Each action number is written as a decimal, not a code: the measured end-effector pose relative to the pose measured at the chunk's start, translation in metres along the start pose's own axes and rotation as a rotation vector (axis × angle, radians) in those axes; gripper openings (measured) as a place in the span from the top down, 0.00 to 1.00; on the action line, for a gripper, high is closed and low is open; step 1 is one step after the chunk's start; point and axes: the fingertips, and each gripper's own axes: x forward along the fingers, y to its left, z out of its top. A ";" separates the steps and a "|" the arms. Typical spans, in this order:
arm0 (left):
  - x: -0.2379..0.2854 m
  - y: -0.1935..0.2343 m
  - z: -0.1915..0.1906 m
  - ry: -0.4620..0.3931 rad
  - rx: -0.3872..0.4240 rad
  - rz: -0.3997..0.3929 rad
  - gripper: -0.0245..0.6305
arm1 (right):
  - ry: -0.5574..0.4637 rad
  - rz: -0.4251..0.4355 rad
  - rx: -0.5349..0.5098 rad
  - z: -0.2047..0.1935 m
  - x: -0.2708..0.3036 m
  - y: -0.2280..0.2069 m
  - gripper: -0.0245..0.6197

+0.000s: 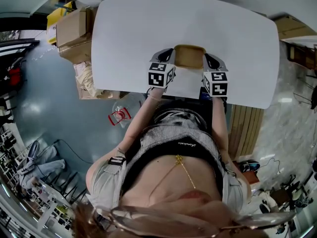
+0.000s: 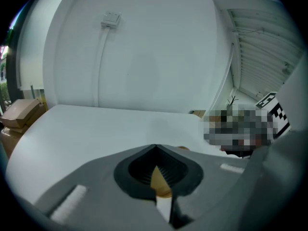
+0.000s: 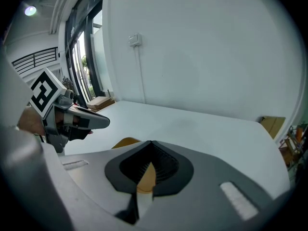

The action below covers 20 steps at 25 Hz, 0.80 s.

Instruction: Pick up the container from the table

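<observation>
Tan container (image 1: 189,56), rounded corners, open top, at the near edge of the white desk (image 1: 148,29), straight in front of the person. From here I can't tell whether its base is on the desk or just off it.

Left tool (image 1: 169,54) is at its left side and right tool (image 1: 209,59) at its right, mirrored. Both jaw pairs are closed down. Each has a thin tan sliver of the container's wall between the dark ribbed pads (image 2: 144,170), so I read both as clamped on the rim.

My guess at why two tools: the wall looks thin and likely flexes. A one-sided pinch would let it sag or tip, while opposite bites keep it level. Both tools slope down and inward, so the jaws come over the rim from above, not from the side.

Marker cubes (image 1: 161,74) sit behind the jaws, facing up.

Main risk: if the hands don't rise evenly, it tilts or one rim slips out.

Cardboard boxes (image 1: 74,29) are on the floor past the desk's left end, well apart and no factor.
</observation>
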 end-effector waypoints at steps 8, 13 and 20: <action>0.009 0.006 -0.025 0.081 -0.023 -0.004 0.96 | 0.069 -0.003 0.004 -0.023 0.010 -0.005 0.92; 0.015 0.007 -0.039 0.123 -0.038 -0.011 0.96 | 0.106 -0.013 0.007 -0.034 0.014 -0.012 0.92; 0.022 0.011 -0.049 0.160 -0.043 -0.014 0.96 | 0.150 -0.013 0.018 -0.048 0.023 -0.014 0.92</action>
